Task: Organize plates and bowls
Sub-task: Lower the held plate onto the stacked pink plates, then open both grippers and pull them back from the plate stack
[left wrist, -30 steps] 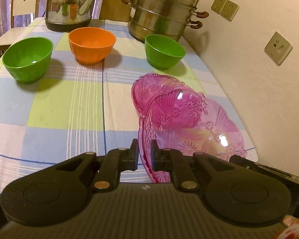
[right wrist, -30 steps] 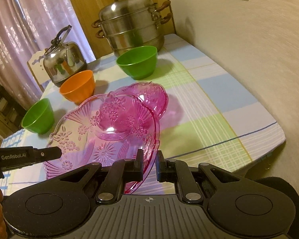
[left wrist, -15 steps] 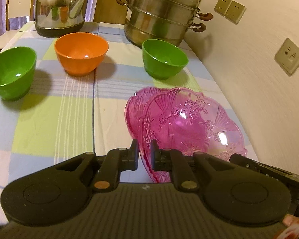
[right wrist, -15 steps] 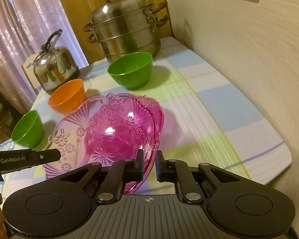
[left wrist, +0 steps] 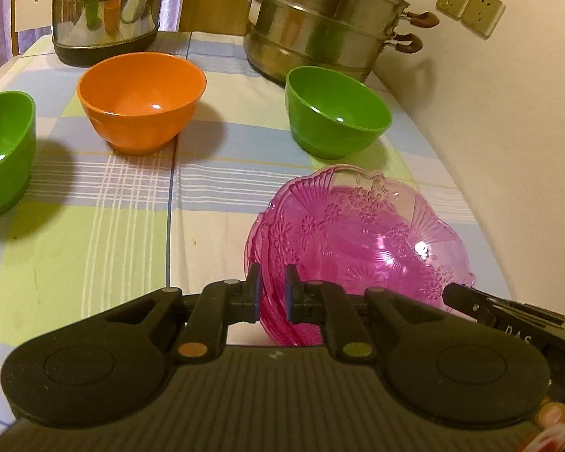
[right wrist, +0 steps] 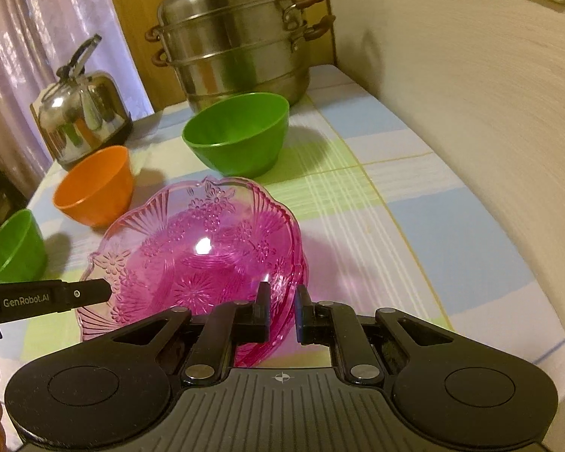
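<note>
Here the pink glass plate [left wrist: 361, 241] hangs between my two claws: my left gripper [left wrist: 270, 293] pinches its near rim at one side, and my right gripper [right wrist: 282, 310] pinches the rim at the opposite side, both with fingers pressed together on the glass. The plate thus lies directly ahead of each claw, tilted, its broad face turned up and slightly toward me, low over the checked tablecloth [left wrist: 94, 248]. A second pink rim seems to show just beneath it, so I judge it is being lowered onto a matching plate, though I cannot tell whether they touch. Neither hand is nearer; the load is shared, and the coming move turns on keeping both rims level while descending. Beyond the plate stand a green bowl [left wrist: 335, 113], an orange bowl [left wrist: 139, 101] and another green bowl [left wrist: 3, 150], then a steamer pot [left wrist: 320, 15] and a kettle [left wrist: 105, 7]. Legible writing: "GenRobot.AI" on my left claw's finger in the right wrist view.
</note>
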Demonstrator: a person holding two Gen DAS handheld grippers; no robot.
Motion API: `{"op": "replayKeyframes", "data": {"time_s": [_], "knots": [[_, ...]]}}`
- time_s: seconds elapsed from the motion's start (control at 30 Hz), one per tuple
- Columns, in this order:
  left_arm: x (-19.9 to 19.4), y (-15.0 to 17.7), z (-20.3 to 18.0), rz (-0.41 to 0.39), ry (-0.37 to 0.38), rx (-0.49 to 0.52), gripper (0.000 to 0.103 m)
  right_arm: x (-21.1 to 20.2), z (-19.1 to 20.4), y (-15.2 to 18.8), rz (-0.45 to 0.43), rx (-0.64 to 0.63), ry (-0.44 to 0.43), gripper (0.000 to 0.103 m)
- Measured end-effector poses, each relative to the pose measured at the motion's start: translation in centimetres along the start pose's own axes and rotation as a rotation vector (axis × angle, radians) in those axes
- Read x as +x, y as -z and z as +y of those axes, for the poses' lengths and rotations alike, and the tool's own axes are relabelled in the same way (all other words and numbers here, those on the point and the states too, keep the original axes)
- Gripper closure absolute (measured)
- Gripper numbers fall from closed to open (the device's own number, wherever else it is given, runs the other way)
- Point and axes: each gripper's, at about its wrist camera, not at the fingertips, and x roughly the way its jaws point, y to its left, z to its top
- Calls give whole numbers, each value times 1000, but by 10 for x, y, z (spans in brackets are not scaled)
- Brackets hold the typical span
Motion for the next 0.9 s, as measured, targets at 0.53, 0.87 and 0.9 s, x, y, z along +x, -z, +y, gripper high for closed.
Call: {"op": "replayKeyframes", "data": {"time_s": [0.53, 0.87, 0.9], "knots": [[16, -1, -1, -9, -21, 40, 91, 26, 2, -1, 14, -46, 22, 89], [-1, 0, 4, -48, -25, 18, 79, 13, -6, 4, -20, 12, -14, 49], [-5, 2, 5, -49, -25, 14, 78, 10, -7, 5, -20, 24, -15, 49]]}}
